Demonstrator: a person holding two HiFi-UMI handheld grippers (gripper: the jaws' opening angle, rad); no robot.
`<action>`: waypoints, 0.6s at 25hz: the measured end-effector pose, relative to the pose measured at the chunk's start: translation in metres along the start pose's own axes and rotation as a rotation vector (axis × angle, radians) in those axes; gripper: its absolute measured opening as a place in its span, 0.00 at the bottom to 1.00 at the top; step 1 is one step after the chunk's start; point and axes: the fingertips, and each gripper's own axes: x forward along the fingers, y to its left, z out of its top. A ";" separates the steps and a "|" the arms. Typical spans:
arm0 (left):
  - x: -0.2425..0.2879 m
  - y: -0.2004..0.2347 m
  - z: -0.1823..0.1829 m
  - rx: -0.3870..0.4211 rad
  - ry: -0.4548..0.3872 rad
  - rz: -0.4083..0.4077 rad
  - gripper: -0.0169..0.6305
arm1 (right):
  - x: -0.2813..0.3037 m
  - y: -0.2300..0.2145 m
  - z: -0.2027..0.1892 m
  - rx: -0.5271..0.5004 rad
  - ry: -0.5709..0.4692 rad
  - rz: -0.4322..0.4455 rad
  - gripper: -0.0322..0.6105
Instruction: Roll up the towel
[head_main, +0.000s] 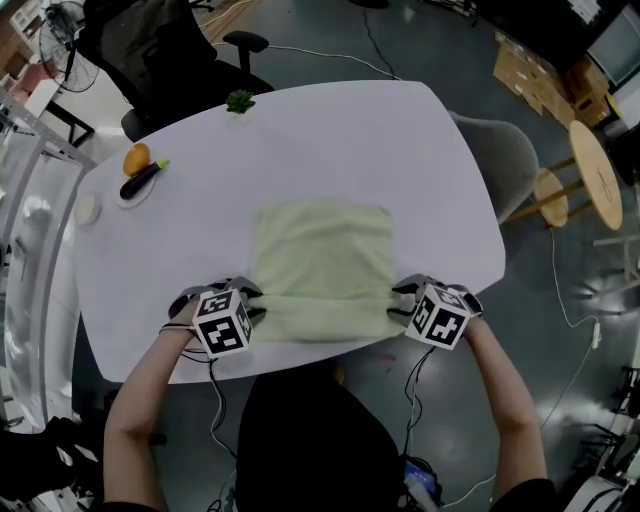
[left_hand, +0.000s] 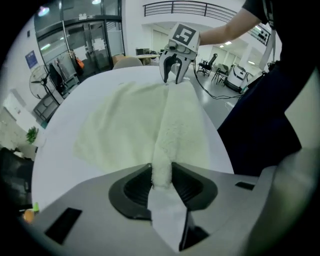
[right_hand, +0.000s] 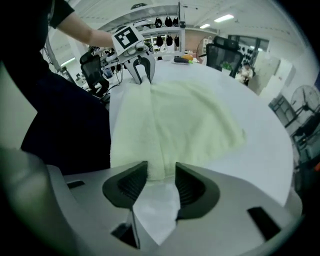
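A pale green towel (head_main: 322, 250) lies flat on the white table (head_main: 380, 140), its near edge folded over into a raised ridge (head_main: 325, 318). My left gripper (head_main: 258, 300) sits at the ridge's left end. In the left gripper view the gripper (left_hand: 161, 181) has the fold (left_hand: 162, 165) pinched between both pads. My right gripper (head_main: 398, 300) is at the ridge's right end. In the right gripper view that gripper (right_hand: 161, 176) straddles the towel edge (right_hand: 159, 167), which lies slack between its pads. Each gripper shows in the other's view: the right (left_hand: 172, 75), the left (right_hand: 142, 75).
A plate (head_main: 128, 196) with an orange (head_main: 137, 158) and an eggplant (head_main: 140, 180) sits at the table's left edge, a small white disc (head_main: 87, 208) beside it. A little green plant (head_main: 239, 101) stands at the far edge. A grey chair (head_main: 500, 160) is at the right.
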 end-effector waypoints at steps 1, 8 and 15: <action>-0.002 0.003 0.000 0.004 -0.002 0.032 0.27 | -0.003 -0.004 0.001 -0.004 -0.006 -0.037 0.37; -0.034 0.017 0.005 -0.009 -0.031 0.155 0.44 | -0.045 -0.034 -0.001 0.004 -0.062 -0.290 0.44; -0.061 -0.004 0.010 0.018 -0.045 0.234 0.56 | -0.086 -0.026 -0.007 -0.007 -0.109 -0.423 0.46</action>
